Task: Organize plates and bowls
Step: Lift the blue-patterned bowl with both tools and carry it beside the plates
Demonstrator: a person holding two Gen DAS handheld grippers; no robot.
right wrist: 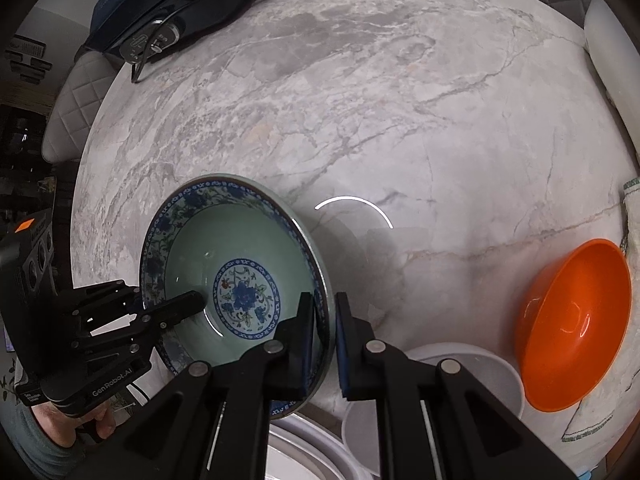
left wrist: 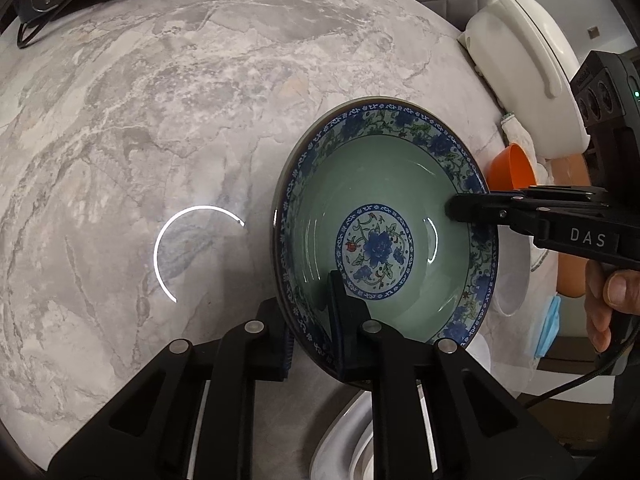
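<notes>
Both the left gripper (left wrist: 310, 328) and right gripper (right wrist: 325, 336) were clamped on opposite rims of the patterned bowl (left wrist: 384, 220) over the marble table (left wrist: 160, 120), so lifting evenly looked safest.

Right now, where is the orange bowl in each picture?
Left wrist view: orange bowl peeks out at the right, behind the blue-patterned bowl's rim.
Right wrist view: orange bowl sits whole at the far right.
Shared landmark: the blue-patterned bowl, pinched by both grippers.
</notes>
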